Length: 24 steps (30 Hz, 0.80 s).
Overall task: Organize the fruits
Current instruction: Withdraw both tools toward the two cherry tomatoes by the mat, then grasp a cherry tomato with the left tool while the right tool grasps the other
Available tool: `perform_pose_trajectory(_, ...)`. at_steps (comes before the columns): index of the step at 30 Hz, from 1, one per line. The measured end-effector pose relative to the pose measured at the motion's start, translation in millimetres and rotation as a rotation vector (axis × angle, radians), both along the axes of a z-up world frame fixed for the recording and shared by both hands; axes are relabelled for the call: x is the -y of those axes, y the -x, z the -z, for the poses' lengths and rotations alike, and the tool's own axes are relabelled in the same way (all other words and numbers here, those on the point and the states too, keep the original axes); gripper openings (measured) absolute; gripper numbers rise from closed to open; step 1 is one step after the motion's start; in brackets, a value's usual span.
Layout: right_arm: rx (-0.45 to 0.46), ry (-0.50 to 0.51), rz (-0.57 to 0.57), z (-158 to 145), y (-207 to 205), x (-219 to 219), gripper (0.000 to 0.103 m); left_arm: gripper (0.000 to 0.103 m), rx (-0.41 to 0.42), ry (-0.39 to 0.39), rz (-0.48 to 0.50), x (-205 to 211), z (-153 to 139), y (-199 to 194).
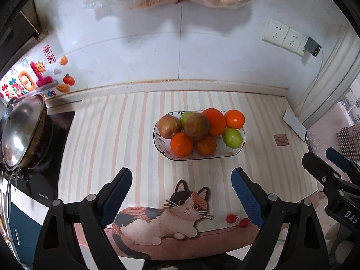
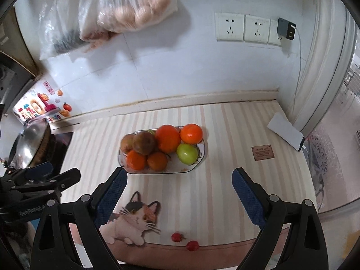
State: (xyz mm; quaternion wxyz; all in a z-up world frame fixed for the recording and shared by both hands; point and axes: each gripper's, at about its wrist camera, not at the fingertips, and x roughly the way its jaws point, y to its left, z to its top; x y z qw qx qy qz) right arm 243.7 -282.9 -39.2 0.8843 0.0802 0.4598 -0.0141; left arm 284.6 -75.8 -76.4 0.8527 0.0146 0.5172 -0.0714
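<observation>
Both claws hang spread and empty; the fruit plate (image 2: pixel 198 164) sits ahead, piled full, while two small red fruits (image 2: pixel 178 236) lie loose at the mat's near edge, between the right gripper (image 2: pixel 180 193) fingers, nearer than the left gripper (image 1: pixel 181 191)

white tiled wall (image 2: pixel 180 67) | wall sockets (image 2: pixel 243 28) | striped counter mat (image 2: pixel 213 191)

Bright, even light; fisheye-bent, dark-vignetted edges.
</observation>
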Motion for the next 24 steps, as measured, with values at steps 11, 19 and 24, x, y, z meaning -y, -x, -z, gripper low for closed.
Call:
perform_pose_trajectory(11, -0.212, -0.104, 0.024, 69, 4, 16, 0.096, 0.090, -0.143, -0.052, 0.049, 18, 50, 0)
perform_pose_trajectory(19, -0.469, -0.197, 0.058, 191, 30, 32, 0.068, 0.090, -0.353, -0.120, 0.157, 44, 136, -1)
perform_pose_trajectory(24, -0.534, -0.224, 0.075, 236, 48, 32, 0.053, 0.090, -0.459, -0.135, 0.209, 54, 179, 5)
